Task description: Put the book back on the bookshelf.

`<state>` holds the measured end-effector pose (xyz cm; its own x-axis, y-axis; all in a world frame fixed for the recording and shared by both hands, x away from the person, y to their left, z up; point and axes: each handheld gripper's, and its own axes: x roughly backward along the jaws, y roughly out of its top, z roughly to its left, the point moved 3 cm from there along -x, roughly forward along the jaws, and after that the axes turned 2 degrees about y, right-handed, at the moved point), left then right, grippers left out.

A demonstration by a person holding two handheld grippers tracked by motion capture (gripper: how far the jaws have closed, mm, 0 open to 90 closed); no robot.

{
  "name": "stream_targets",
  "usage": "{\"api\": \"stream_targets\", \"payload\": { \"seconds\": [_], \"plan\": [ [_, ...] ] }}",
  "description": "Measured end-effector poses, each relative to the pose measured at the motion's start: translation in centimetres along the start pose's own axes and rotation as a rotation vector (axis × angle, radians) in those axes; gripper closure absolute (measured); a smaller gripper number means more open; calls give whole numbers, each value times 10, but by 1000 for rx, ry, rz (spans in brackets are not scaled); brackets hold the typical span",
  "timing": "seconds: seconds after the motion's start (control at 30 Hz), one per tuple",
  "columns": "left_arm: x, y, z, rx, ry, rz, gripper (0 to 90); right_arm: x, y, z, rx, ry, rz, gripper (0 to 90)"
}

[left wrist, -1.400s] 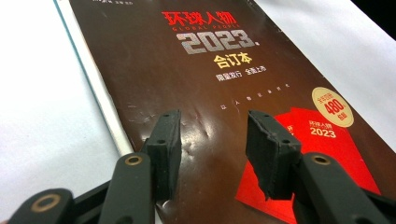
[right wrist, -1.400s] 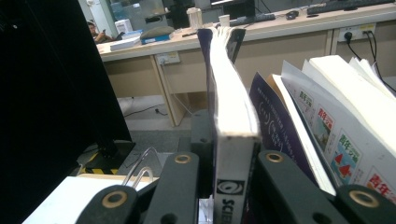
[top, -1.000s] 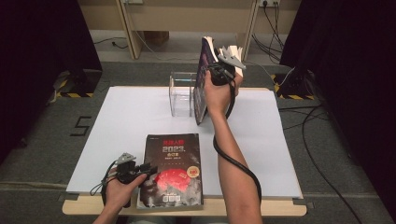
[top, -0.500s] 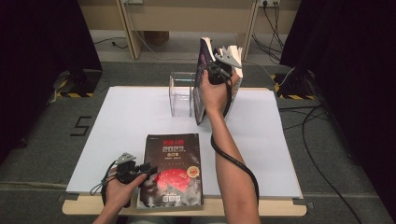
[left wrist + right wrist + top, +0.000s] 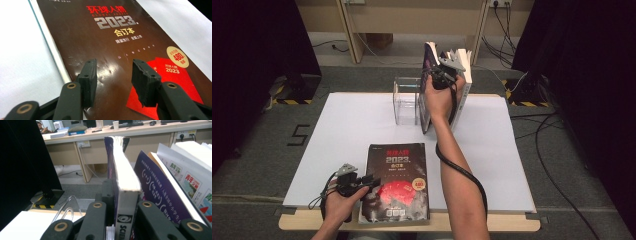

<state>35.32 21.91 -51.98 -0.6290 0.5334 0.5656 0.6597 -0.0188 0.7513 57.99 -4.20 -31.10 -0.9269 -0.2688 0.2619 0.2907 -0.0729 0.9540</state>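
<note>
A dark brown magazine (image 5: 397,182) with red art and "2023" on its cover (image 5: 112,32) lies flat at the table's front edge. My left gripper (image 5: 373,181) (image 5: 113,68) rests low over its near left part, jaws open with nothing between them. At the back, my right gripper (image 5: 438,79) (image 5: 123,206) is shut on a thick upright book (image 5: 426,102) with a purple cover and a white spine (image 5: 123,170). The book stands on edge beside a clear acrylic stand (image 5: 407,100).
More magazines (image 5: 466,75) lean just right of the held book: a purple one (image 5: 157,190) and white ones (image 5: 190,177). The white table top (image 5: 347,125) is bare at left and right. Desks and cables lie beyond the table's far edge.
The right hand with the upright book has edged slightly to the left. The left gripper has stayed where it was.
</note>
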Motion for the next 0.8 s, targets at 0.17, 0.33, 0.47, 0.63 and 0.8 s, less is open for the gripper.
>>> {"api": "stream_targets", "payload": {
  "seconds": [0.17, 0.33, 0.47, 0.63, 0.8],
  "plan": [
    [0, 0, 0, -1, -1, 0, 547, -4, -4, 1, 18, -7, 28, 829],
    [0, 0, 0, -3, 0, 0, 547, -8, -7, 2, 29, -11, 54, 828],
    [0, 0, 0, -5, 1, -1, 547, -9, -6, 2, 39, -14, 66, 825],
    [0, 0, 0, -7, 3, -1, 546, -7, -6, 1, 64, -28, 88, 800],
    [0, 0, -1, -8, 4, -2, 546, -2, -4, -2, 78, -42, 98, 765]
  ]
}}
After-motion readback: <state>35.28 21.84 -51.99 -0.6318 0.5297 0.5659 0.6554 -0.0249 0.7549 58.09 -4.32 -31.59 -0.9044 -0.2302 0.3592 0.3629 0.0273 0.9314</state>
